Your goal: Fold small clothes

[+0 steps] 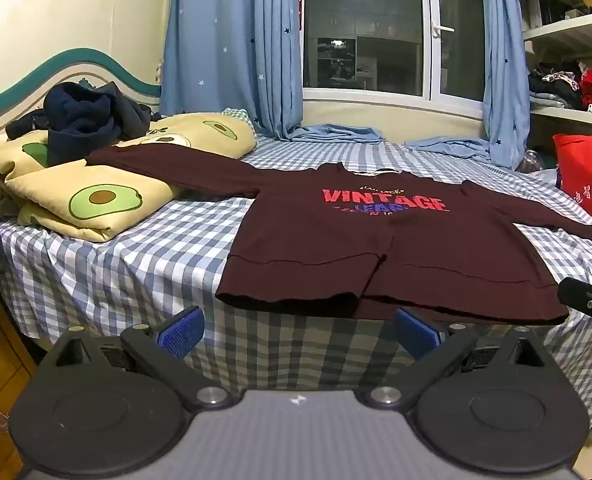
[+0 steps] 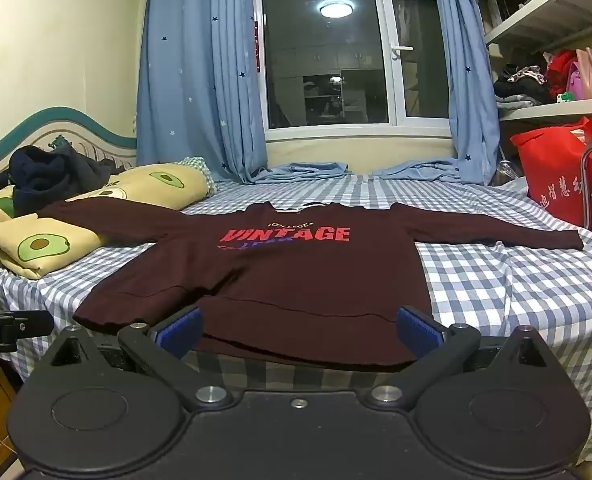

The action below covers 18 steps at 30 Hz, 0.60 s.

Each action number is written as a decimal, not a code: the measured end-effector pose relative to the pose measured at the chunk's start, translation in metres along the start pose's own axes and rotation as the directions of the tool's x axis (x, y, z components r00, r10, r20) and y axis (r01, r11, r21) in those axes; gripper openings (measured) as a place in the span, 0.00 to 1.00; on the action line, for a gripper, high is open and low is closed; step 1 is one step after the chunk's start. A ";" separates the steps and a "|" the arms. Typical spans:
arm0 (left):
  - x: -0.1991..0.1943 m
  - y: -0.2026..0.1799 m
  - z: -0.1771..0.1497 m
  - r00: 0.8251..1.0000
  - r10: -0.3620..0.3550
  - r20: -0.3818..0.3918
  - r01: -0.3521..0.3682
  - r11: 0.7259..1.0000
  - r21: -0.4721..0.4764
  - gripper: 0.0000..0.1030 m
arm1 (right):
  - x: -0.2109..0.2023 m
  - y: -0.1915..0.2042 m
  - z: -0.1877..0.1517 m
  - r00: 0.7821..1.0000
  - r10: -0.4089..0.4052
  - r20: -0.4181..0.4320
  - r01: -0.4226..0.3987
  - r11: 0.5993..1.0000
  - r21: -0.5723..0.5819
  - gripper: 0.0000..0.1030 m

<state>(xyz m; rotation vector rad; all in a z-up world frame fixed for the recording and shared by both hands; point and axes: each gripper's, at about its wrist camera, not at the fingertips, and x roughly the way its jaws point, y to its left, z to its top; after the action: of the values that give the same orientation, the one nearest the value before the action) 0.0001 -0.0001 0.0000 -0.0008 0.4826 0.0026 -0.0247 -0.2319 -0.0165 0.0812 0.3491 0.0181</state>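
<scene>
Left view: my left gripper (image 1: pixel 296 330) hangs with jaws spread wide and nothing between them, just short of the hem of the sweatshirt (image 1: pixel 376 248), which lies flat on the checked bed (image 1: pixel 136 264), sleeves out. I'd say no fold is made yet; everything's left. Right view: my right gripper (image 2: pixel 298 330) is equally wide and empty, and here the whole right sleeve (image 2: pixel 496 232) shows.

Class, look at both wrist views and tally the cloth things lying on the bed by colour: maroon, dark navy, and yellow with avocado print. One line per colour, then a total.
Maroon: 1, the sweatshirt
Dark navy: 1, the heap of clothes
Yellow with avocado print: 1, the folded quilt
Total: 3
</scene>
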 end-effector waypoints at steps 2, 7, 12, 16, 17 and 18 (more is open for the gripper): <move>0.000 0.000 0.000 1.000 0.000 0.001 0.000 1.000 -0.004 0.99 | 0.000 0.000 0.000 1.000 0.002 0.002 -0.002 1.000 0.003 1.00; -0.001 0.007 0.002 1.000 -0.001 0.005 0.001 1.000 -0.016 0.99 | 0.000 0.000 -0.001 1.000 0.001 0.007 -0.002 1.000 0.007 1.00; -0.006 0.006 0.004 1.000 -0.008 0.003 0.009 1.000 -0.028 0.99 | 0.003 0.000 -0.001 1.000 0.004 0.009 -0.004 1.000 -0.001 1.00; -0.002 0.001 0.001 1.000 -0.008 -0.002 0.008 1.000 -0.025 0.99 | -0.001 0.001 0.000 1.000 -0.002 0.009 0.002 1.000 -0.001 1.00; -0.001 0.001 0.001 1.000 -0.009 -0.002 0.009 1.000 -0.024 0.99 | -0.002 0.001 -0.001 1.000 -0.006 0.011 0.005 1.000 0.003 1.00; -0.001 0.000 0.001 1.000 -0.008 -0.002 0.008 1.000 -0.023 0.99 | -0.002 0.001 -0.001 1.000 -0.007 0.011 0.007 1.000 0.004 1.00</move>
<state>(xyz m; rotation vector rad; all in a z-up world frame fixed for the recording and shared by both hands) -0.0001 0.0003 0.0016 -0.0256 0.4843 0.0000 -0.0266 -0.2310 -0.0170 0.0841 0.3380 0.0101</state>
